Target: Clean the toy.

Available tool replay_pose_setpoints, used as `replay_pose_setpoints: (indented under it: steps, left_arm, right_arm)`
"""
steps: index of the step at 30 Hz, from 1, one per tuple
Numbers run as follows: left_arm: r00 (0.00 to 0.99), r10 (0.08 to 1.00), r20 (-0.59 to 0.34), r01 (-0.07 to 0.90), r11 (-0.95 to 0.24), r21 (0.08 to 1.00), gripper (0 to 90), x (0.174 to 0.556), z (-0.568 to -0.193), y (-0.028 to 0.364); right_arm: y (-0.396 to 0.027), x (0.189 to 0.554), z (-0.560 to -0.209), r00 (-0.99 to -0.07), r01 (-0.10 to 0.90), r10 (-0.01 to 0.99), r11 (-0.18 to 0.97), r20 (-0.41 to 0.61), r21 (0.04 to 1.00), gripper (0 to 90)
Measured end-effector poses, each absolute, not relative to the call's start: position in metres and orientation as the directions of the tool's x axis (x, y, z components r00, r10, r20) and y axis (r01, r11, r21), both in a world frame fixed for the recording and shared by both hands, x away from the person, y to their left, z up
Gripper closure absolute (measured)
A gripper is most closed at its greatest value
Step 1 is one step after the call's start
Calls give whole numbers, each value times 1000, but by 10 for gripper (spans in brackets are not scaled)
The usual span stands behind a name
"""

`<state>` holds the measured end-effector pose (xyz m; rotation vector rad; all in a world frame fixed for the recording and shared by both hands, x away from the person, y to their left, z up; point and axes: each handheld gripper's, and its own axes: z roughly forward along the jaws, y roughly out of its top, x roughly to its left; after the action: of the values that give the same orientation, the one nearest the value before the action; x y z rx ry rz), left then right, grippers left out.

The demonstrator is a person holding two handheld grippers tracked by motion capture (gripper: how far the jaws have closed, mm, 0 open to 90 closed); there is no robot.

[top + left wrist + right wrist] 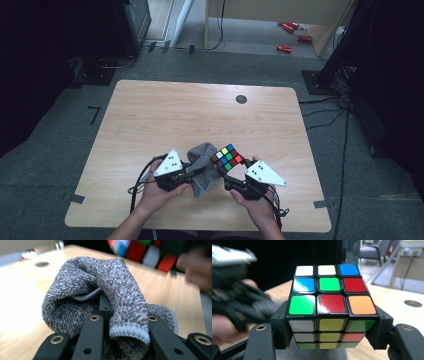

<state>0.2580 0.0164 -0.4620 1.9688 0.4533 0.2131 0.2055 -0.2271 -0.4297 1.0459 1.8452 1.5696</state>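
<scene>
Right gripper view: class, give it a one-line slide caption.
Right gripper clamps a scrambled puzzle cube between its black fingers above the wooden table.

A: How is the scene lit in the high view?

B: The pale wooden table (pixel 200 115) is evenly lit from above, while the surroundings at left and right are left nearly black. Only soft, short shadows are cast.

A: And the left gripper view?

B: The knitted grey sock (pixel 105 295) is rendered sharply; the table at far left is washed out to white, and the multicoloured puzzle cube (pixel 142 252) and the hand (pixel 197 270) behind it are blurred.

A: The right gripper view?

B: Glare is seen on the cube's glossy stickers. The other gripper (pixel 234 297) at left is smeared, and the bright background is out of focus.
</scene>
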Motion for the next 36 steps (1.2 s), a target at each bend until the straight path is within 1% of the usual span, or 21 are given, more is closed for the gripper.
replay_pose_setpoints:
  steps: [3, 5, 7, 9, 12, 14, 16, 18, 20, 22, 23, 24, 26, 28, 31, 36]
  left_arm:
    - [929, 362, -79, 219, -363, 906, 783, 251, -461, 4]
    - [928, 353, -119, 245, -337, 909, 781, 249, -459, 1]
    - [918, 370, -143, 267, -311, 912, 782, 250, -457, 4]
    - [901, 401, -167, 286, -257, 923, 785, 254, -456, 12]
    - [853, 464, -239, 338, -144, 930, 789, 264, -455, 30]
    - [830, 490, -267, 360, -105, 927, 791, 270, -454, 40]
    - [823, 509, -252, 368, -141, 919, 791, 272, -457, 41]
    - [829, 504, -242, 382, -195, 904, 790, 271, -462, 33]
    - [848, 472, -241, 391, -252, 885, 788, 267, -468, 20]
    - [879, 421, -225, 367, -293, 883, 781, 259, -470, 5]
    - [890, 402, -215, 348, -295, 890, 776, 255, -469, 0]
    - [898, 388, -210, 334, -286, 898, 774, 251, -467, -2]
    - [893, 397, -213, 334, -265, 905, 775, 250, -463, -1]
    - [878, 411, -245, 351, -206, 913, 781, 254, -461, 9]
    - [855, 422, -301, 381, -119, 917, 786, 262, -459, 25]
    - [848, 448, -284, 361, -94, 928, 786, 269, -456, 39]
  right_arm:
    - [-219, 202, -427, -608, 216, 788, 46, 97, 975, 347]
    - [-215, 201, -429, -613, 219, 785, 60, 90, 974, 347]
    - [-215, 202, -432, -608, 231, 788, 59, 97, 971, 347]
    - [-219, 203, -433, -602, 241, 790, 41, 116, 970, 348]
    - [-225, 206, -433, -569, 243, 818, 67, 86, 968, 347]
    - [-229, 208, -436, -533, 265, 844, 92, 66, 960, 348]
    - [-232, 210, -438, -527, 278, 844, 66, 95, 958, 347]
    - [-231, 210, -437, -537, 269, 837, 52, 105, 962, 347]
    - [-226, 207, -433, -557, 254, 824, 49, 105, 966, 347]
    - [-220, 204, -431, -585, 242, 803, 44, 110, 969, 347]
    - [-217, 203, -431, -596, 234, 797, 51, 102, 971, 347]
    - [-214, 202, -431, -602, 232, 793, 65, 91, 970, 347]
    - [-212, 201, -434, -601, 230, 795, 77, 80, 970, 347]
    - [-216, 202, -434, -597, 237, 795, 48, 106, 970, 348]
    - [-225, 205, -434, -567, 236, 819, 58, 89, 970, 348]
    - [-238, 212, -438, -506, 278, 857, 58, 94, 959, 347]
